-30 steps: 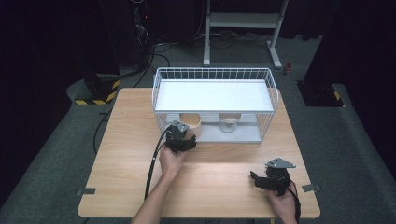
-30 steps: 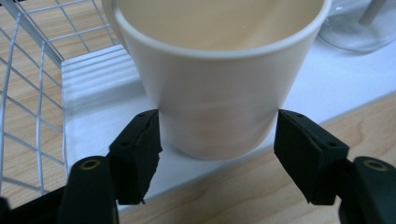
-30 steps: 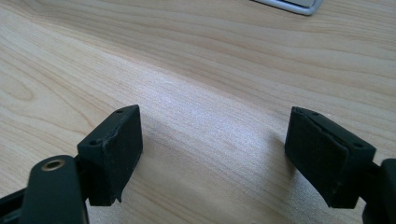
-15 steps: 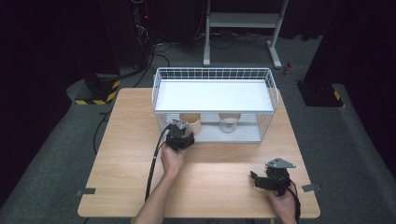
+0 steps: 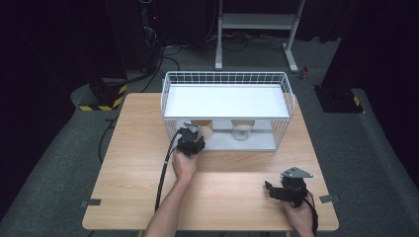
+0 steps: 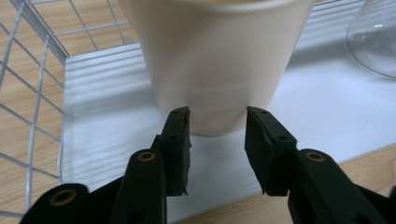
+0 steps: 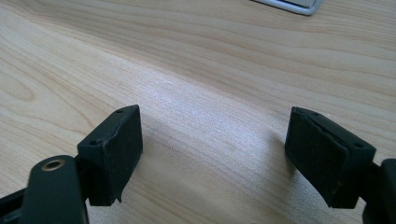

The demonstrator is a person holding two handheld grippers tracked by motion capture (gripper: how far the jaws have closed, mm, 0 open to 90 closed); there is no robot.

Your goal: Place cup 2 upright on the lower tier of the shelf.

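The left gripper view shows what the high view cannot. The fingers of the left gripper sit one on each side of the foot of a cream cup, with their tips pressed against its lower wall. The cup stands upright on the white floor of a wire rack. A clear glass flask is off to one side on the same floor. The fingers have just been closing and are now clamped on the cup.

The high view gives the layout. The rack stands at the far middle of the worktop, with a white shelf over its lower level. The cup is under that shelf at the left of the lower level, and the flask is apart from it to the right. The left gripper reaches in through the rack's near side.

The right gripper view shows its fingers wide apart over bare wood, with nothing between them.

The left forearm comes up from the bottom edge, angled slightly right. Its hand is behind the gripper, which points about level into the rack. The right hand is at the near right corner of the worktop. The right gripper lies low there, pointing left, well apart from the rack.

Against the earlier frames, the left gripper sits a shade closer to the cup. The right hand, cup and flask are where they were.
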